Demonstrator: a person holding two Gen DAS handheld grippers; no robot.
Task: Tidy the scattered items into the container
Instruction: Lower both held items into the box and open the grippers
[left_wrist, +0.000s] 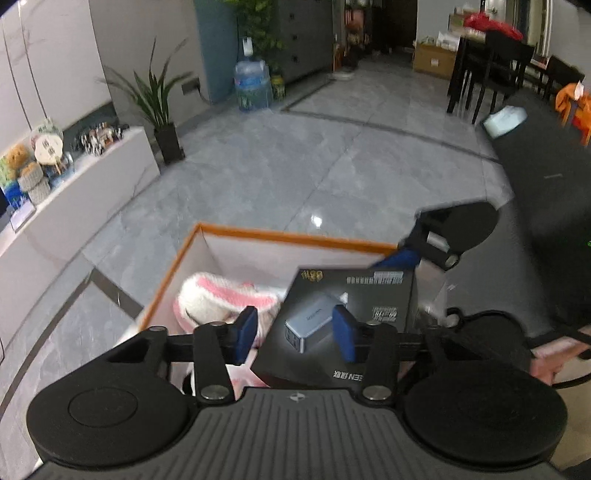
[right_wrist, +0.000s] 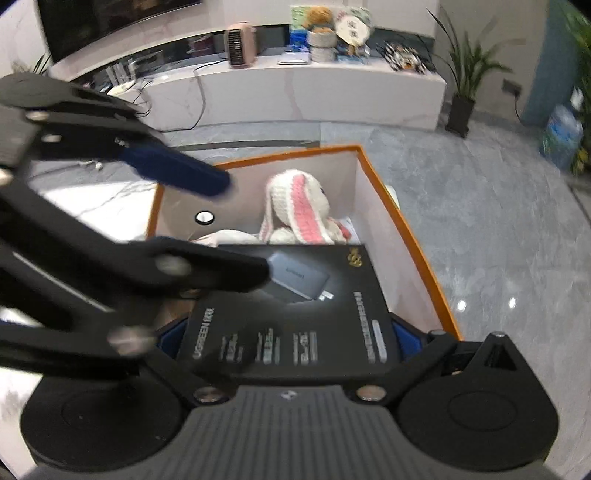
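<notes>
A black charger box (left_wrist: 343, 295) (right_wrist: 295, 325) hangs tilted over the white container with an orange rim (left_wrist: 280, 236) (right_wrist: 391, 206). My right gripper (right_wrist: 288, 328) is shut on the box, a blue pad on each side; in the left wrist view the right gripper (left_wrist: 421, 254) grips the box's far corner. My left gripper (left_wrist: 293, 314) is open just above the box, its blue fingers (left_wrist: 245, 332) clear of it. In the right wrist view the left gripper (right_wrist: 243, 229) reaches in blurred from the left. A white and pink knitted bunny (left_wrist: 221, 295) (right_wrist: 299, 199) lies in the container.
The container stands on a grey tiled floor (left_wrist: 295, 166). A white low bench (left_wrist: 74, 195) (right_wrist: 295, 96) with ornaments runs along the wall, with a potted plant (left_wrist: 162, 110) and a water bottle (left_wrist: 253, 86) beyond it. Dark furniture (left_wrist: 535, 177) fills the right. A hand (left_wrist: 550, 365) shows at right.
</notes>
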